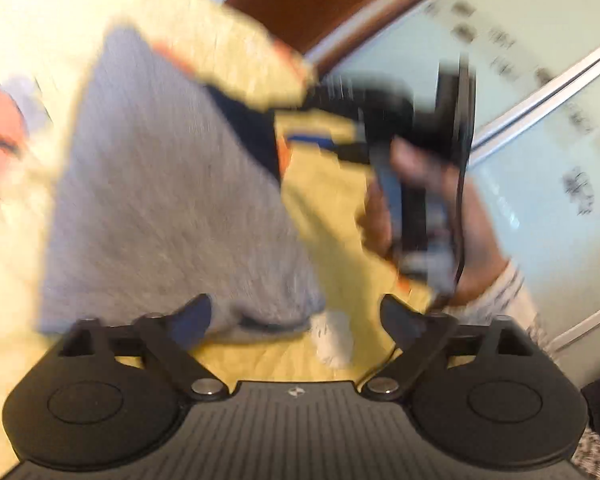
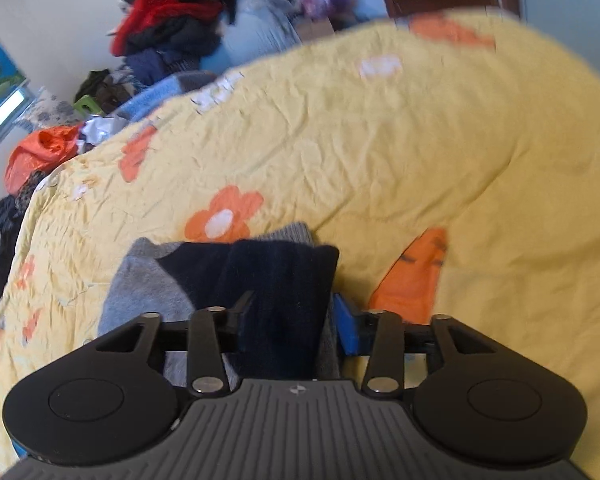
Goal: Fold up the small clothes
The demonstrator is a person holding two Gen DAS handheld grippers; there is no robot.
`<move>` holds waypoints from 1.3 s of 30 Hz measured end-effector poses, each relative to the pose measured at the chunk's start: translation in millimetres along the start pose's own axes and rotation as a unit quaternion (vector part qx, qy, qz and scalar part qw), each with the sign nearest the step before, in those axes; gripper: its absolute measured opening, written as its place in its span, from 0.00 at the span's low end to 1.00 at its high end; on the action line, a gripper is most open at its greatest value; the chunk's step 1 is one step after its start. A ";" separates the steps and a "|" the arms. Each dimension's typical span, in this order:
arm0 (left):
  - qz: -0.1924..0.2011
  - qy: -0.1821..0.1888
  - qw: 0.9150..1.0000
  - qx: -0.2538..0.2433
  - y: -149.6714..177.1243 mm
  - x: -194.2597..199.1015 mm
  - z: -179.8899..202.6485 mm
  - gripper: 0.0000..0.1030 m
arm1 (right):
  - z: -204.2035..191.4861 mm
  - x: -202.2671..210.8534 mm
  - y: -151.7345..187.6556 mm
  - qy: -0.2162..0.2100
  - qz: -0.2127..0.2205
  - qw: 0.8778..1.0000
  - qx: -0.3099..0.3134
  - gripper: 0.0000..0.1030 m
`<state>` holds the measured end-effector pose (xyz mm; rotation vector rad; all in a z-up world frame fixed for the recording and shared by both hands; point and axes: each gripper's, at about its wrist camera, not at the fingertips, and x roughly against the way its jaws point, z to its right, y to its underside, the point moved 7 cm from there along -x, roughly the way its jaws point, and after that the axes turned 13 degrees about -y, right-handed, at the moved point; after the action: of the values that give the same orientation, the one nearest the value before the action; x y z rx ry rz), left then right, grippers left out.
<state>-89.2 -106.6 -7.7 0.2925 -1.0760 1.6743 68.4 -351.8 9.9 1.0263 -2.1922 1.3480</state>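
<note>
Between the half-open right gripper (image 2: 288, 320) jaws, grey garment (image 2: 140, 284) hangs loose; left gripper (image 1: 296, 316) wide: square edges first

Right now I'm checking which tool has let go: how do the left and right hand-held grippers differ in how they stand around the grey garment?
The left hand-held gripper stands wide open, nothing between its fingers; the grey garment lies ahead of it. The right hand-held gripper is narrower, with the garment's dark navy band between its fingers, though whether they press it is unclear. Both hang over the yellow flowered bedsheet.
</note>
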 end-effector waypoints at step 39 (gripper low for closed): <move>0.087 -0.058 0.993 -0.053 -121.7 -33.8 -28.6 0.86 | -40.8 17.2 32.0 0.005 0.026 0.962 0.271 0.72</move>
<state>38.2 -104.1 15.3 0.2361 -1.3044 1.7636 30.7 -313.8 20.7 1.1363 -1.8873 2.0383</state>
